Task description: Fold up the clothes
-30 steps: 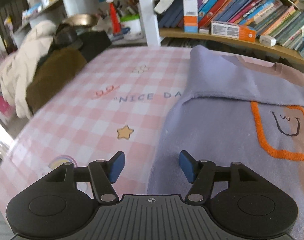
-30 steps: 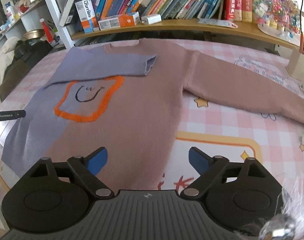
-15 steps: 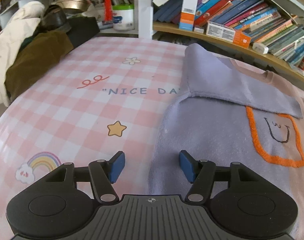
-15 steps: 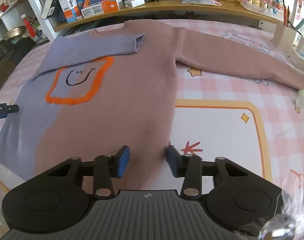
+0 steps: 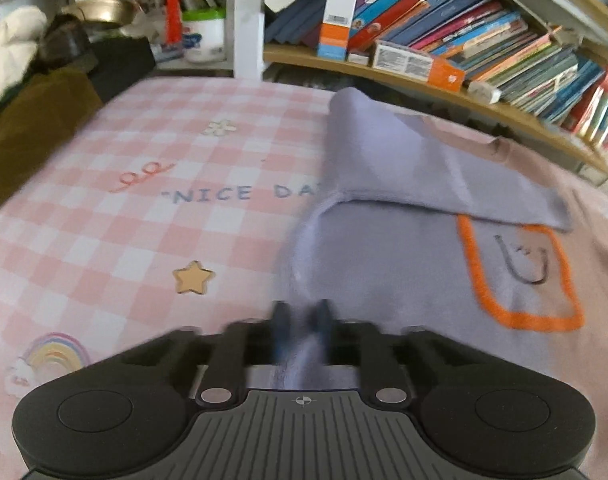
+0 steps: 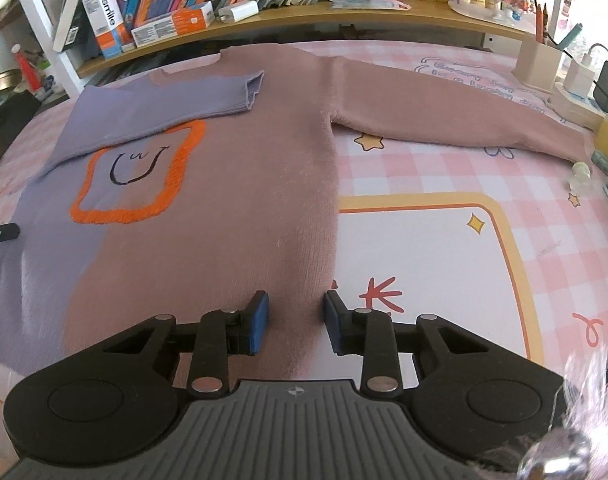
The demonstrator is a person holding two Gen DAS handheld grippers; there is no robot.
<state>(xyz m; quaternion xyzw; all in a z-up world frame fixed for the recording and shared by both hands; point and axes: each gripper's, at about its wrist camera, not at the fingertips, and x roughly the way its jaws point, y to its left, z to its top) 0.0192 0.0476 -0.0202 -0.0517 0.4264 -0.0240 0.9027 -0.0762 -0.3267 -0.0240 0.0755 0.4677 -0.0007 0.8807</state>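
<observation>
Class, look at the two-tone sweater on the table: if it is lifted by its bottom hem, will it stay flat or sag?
The sweater will probably sag: it is soft knit, and its purple sleeve already lies folded limply across the chest. The fuzzy surface suggests it will likely grip rather than slip. The outstretched pink sleeve would probably trail behind.

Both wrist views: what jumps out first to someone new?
The two-tone sweater, purple on one side and dusty pink on the other, spread across the pink checked tablecloth, with an orange-outlined smiley patch on its chest. The left gripper pinches its purple hem; the right gripper is closing on the pink hem.
</observation>
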